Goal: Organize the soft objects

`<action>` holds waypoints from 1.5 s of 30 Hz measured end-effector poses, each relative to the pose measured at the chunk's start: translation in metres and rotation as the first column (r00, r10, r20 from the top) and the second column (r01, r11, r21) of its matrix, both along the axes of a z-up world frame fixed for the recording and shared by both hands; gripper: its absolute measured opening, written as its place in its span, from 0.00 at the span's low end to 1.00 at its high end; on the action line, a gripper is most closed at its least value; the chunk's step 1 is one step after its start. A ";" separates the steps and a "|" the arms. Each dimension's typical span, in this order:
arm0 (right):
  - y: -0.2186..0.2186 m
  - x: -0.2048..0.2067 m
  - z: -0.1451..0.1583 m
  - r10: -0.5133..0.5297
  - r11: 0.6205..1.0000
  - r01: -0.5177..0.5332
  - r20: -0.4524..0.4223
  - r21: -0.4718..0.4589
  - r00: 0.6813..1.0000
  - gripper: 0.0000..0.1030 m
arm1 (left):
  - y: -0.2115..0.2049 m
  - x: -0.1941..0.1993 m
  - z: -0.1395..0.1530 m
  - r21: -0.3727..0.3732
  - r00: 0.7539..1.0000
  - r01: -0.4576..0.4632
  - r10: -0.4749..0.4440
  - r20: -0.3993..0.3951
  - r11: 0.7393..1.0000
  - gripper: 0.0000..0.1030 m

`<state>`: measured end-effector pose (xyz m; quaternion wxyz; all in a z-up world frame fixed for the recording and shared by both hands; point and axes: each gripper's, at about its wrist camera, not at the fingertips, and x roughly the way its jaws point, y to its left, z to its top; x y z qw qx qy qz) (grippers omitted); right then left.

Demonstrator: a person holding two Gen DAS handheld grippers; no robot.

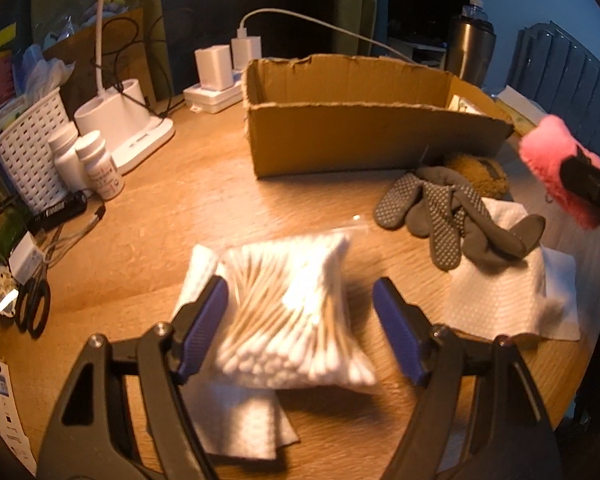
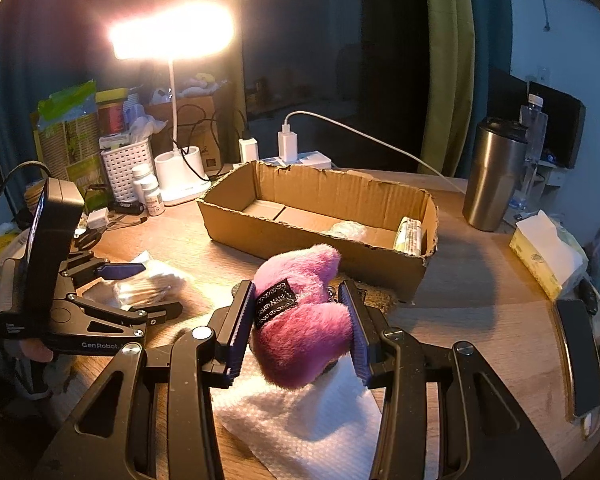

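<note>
A clear bag of cotton swabs (image 1: 288,304) lies on a paper towel on the wooden table. My left gripper (image 1: 300,322) is open and straddles the bag; its left finger is at the bag's edge and the right finger stands clear. From the right wrist view, the left gripper (image 2: 140,288) sits low over the bag of cotton swabs (image 2: 148,286). My right gripper (image 2: 298,332) is shut on a pink plush toy (image 2: 304,320), held above a paper towel (image 2: 300,420). The plush toy (image 1: 552,148) also shows at the right edge of the left wrist view.
An open cardboard box (image 2: 320,236) stands behind, with a few packets at its right end. Grey dotted gloves (image 1: 440,216) and a brown fuzzy item (image 1: 484,172) lie before it. A lamp base (image 1: 124,120), white basket (image 1: 28,148), pill bottles (image 1: 100,164), steel tumbler (image 2: 496,176), tissue box (image 2: 548,256) and phone (image 2: 580,360) ring the table.
</note>
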<state>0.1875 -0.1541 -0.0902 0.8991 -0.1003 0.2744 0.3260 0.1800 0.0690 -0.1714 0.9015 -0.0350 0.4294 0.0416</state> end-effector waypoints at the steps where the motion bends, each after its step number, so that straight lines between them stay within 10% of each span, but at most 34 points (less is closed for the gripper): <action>1: 0.000 0.000 0.000 -0.002 1.000 0.002 0.000 0.000 1.000 0.44 | 0.002 0.000 -0.002 -0.018 1.000 0.002 -0.002 -0.005 1.000 0.73; 8: 0.000 -0.001 0.001 -0.005 1.000 0.005 0.003 -0.003 1.000 0.44 | 0.001 -0.006 0.000 -0.041 1.000 0.018 -0.018 0.017 0.999 0.46; 32: -0.006 -0.006 0.034 -0.036 0.999 0.034 0.088 0.019 0.995 0.44 | 0.005 -0.024 0.092 -0.176 0.962 0.092 -0.042 0.268 0.980 0.45; 45: -0.007 -0.001 0.052 -0.053 0.998 0.047 0.138 0.047 0.989 0.44 | 0.003 -0.021 0.124 -0.088 0.921 0.083 -0.043 0.386 0.993 0.45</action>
